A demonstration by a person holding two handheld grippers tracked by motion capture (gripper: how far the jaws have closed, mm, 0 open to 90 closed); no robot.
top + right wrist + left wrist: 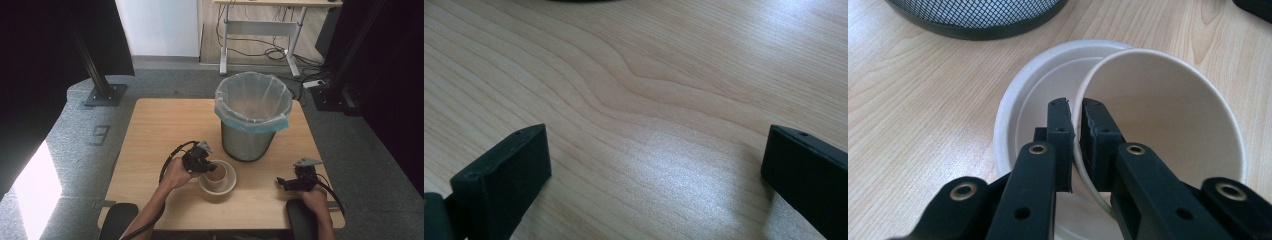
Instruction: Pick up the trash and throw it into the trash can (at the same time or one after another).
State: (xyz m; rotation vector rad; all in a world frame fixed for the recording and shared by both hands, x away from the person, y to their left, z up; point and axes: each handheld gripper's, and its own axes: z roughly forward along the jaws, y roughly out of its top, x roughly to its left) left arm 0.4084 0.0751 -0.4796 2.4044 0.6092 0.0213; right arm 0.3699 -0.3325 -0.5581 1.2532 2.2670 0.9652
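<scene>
Your left gripper point(1076, 112) is clamped on the near wall of the paper cup point(1168, 115): one pad inside the rim, one outside, jaws nearly together w/ only the cup wall between them. In the high view the same gripper point(207, 166) sits at the left edge of the cup point(216, 173), approx. table centre-front.

The cup sits inside the white bowl point(1023, 95), tilted and leaning toward the bowl's right side; the bowl's rim shows to the left of and behind it. The bowl point(220, 187) rests on the wooden table point(155, 130), just in front of the mesh bin point(248, 142). The bin is upright, lined w/ a clear bag point(253, 102) w/ a blue edge folded over its rim. The bin's base shows at the top of the left gripper view point(973, 17), near the bowl but not touching it.

Your right gripper point(285, 183) is at the table's front right, well apart from cup and bowl. Its jaws stand wide apart in the right gripper view point(654, 165), nothing between them, bare tabletop point(649, 75) below.
</scene>
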